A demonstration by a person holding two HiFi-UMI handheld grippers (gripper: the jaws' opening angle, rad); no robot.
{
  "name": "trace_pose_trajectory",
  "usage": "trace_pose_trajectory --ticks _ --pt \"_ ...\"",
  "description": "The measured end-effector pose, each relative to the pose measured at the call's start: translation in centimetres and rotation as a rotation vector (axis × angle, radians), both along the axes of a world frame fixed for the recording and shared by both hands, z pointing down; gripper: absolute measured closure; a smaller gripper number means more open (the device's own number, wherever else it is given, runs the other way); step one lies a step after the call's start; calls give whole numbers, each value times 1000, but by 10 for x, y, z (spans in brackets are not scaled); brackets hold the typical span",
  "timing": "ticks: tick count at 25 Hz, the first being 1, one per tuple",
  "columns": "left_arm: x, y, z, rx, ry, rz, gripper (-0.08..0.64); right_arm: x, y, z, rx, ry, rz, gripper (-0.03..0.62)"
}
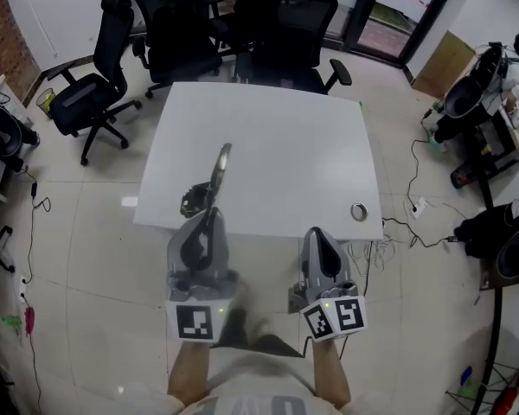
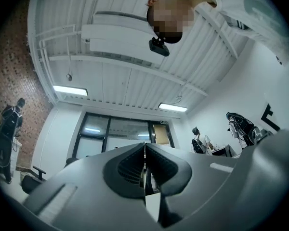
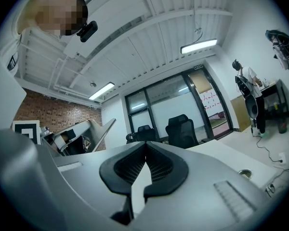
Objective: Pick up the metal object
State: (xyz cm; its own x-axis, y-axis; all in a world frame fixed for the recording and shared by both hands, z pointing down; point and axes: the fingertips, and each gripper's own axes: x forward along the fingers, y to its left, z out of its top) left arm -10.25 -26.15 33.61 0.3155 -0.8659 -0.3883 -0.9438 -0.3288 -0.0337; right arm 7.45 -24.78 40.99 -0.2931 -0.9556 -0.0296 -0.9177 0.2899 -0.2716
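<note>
The left tool (image 1: 209, 210) is pressed together on the metal object (image 1: 220, 164), pinching it near its lower, bulkier end. The long thin blade of the piece slants up and away from the pads. Seen from above, it sits over the near left part of the tabletop (image 1: 311, 145), close to the front edge. It looks to be carried clear of the surface, though I can't be sure of the gap. The left gripper view points up at the ceiling lights, with the ribbed pads (image 2: 130, 170) shut and only a dark sliver between them.

The right tool (image 1: 316, 232) hangs just off the front edge, towards the right corner, well apart from the metal piece. Its pads meet at the tips with nothing in them. In its own view, the bare white tabletop shows through the small opening behind the tips. The same view shows the slanted metal strip (image 3: 103, 131) off to the left.

A round metal grommet (image 1: 358, 212) is set in the tabletop near the front right corner. Black office chairs (image 1: 285, 24) crowd the far edge, and another chair (image 1: 95, 93) stands off the far left corner. A cable (image 1: 415, 206) trails over the floor on the right.
</note>
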Motion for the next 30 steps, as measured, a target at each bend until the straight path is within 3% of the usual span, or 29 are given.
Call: trace_pose_trajectory --ticks 4,7,11,15,23,30 --pt "-2 88 -34 163 17 -14 554 6 66 -6 52 -43 4 581" --pt "13 155 -48 217 18 26 554 12 119 -19 107 -46 -17 581" --pt "22 253 -47 170 48 46 554 5 219 -38 146 0 -68 581" --pt "25 324 -57 170 19 49 554 3 294 -49 146 9 -83 581" --pt "17 399 -70 183 -12 76 554 -1 375 -60 149 -25 -39 581" --pt "3 457 -70 125 17 91 554 -24 438 -66 119 -59 -99 581"
